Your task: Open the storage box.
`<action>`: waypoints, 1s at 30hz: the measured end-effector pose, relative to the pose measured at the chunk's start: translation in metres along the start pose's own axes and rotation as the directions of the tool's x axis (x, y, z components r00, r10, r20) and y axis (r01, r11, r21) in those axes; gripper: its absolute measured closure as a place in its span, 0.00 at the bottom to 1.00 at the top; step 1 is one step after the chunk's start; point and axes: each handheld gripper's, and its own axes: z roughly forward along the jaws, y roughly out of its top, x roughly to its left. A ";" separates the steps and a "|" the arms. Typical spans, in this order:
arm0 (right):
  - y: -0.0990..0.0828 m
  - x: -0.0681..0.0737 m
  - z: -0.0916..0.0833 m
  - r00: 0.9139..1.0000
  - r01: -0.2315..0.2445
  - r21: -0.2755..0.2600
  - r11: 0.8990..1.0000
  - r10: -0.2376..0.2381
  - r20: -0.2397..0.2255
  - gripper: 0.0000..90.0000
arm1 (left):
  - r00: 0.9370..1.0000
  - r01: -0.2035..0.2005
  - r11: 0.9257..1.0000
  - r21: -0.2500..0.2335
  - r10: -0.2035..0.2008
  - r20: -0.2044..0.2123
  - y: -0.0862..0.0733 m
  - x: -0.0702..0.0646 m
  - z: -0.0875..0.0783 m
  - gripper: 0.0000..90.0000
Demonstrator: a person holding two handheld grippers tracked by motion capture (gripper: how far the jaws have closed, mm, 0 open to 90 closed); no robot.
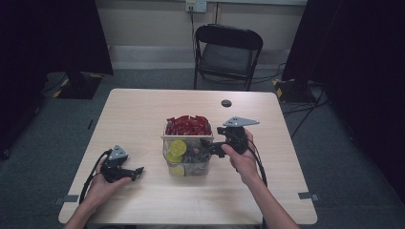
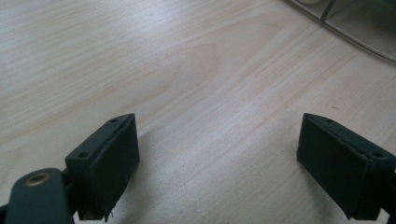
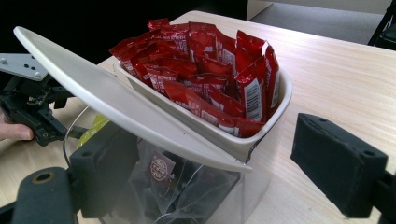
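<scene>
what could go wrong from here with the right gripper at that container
The right gripper stands open at the clear container, close under its raised white lid. A careless push might knock the lid further up or off. The upper tray is heaped with red sachets above its rim, so a jolt could spill some onto the table. The left gripper rests apart, so nothing steadies the container if it slides.

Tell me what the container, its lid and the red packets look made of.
Container: clear hard plastic by the look; contents show through. Lid: off-white matte plastic, probably; smooth, thin and opaque. Red packets: glossy film or foil, creased, with bright glints.
</scene>
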 end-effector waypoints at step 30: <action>0.014 -0.017 0.012 0.996 -0.058 -0.035 0.998 0.060 0.063 0.15 | 1.000 -0.019 1.000 -0.003 0.020 0.003 0.000 0.002 0.000 0.16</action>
